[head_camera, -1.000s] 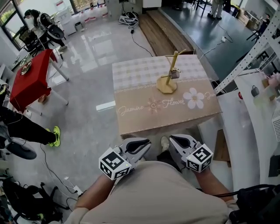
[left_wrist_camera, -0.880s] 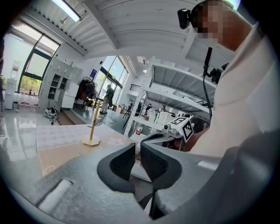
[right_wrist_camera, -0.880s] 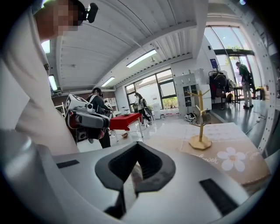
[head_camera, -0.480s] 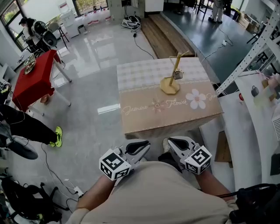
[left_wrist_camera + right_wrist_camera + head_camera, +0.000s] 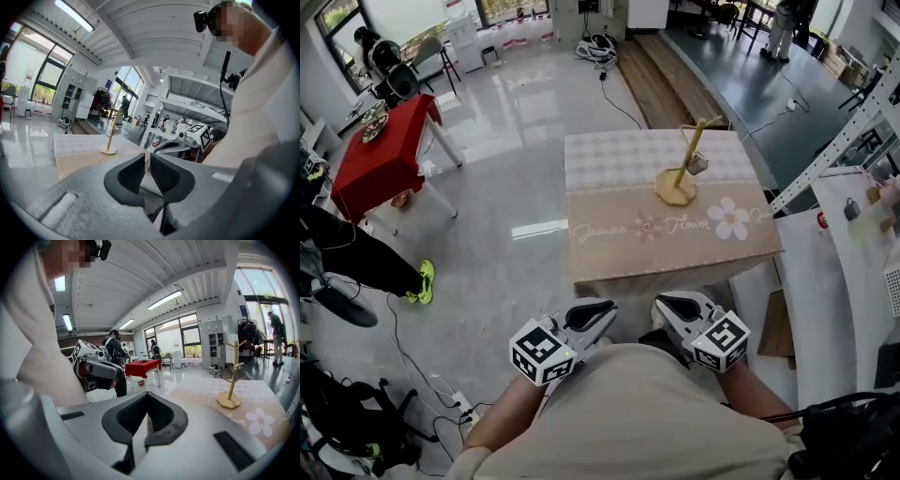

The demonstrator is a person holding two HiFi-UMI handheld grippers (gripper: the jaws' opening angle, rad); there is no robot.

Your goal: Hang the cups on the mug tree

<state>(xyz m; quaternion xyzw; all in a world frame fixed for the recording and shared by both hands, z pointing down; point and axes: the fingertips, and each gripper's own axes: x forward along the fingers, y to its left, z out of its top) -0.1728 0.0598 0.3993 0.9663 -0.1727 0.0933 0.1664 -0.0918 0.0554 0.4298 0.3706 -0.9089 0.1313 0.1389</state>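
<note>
A yellow wooden mug tree (image 5: 682, 178) stands on the beige flower-print table (image 5: 619, 248) ahead of me. One small grey cup (image 5: 697, 166) hangs on a right-hand branch. Both grippers are held low against the person's body, well short of the table. My left gripper (image 5: 607, 308) is shut, with nothing between its pads (image 5: 131, 171). My right gripper (image 5: 662, 303) is shut too and holds nothing. The mug tree (image 5: 110, 136) is small and far off in the left gripper view, and the mug tree (image 5: 231, 380) stands at the right in the right gripper view.
A red-clothed table (image 5: 380, 159) stands at the far left, near a person's legs and a yellow-green shoe (image 5: 422, 281). A white table (image 5: 825, 272) and a metal rack frame (image 5: 844, 131) border the right side. Cables (image 5: 600, 47) lie on the glossy floor behind.
The head view has shifted, so the table and mug tree sit a little further right and lower in the picture. Both grippers stay shut near the body.
</note>
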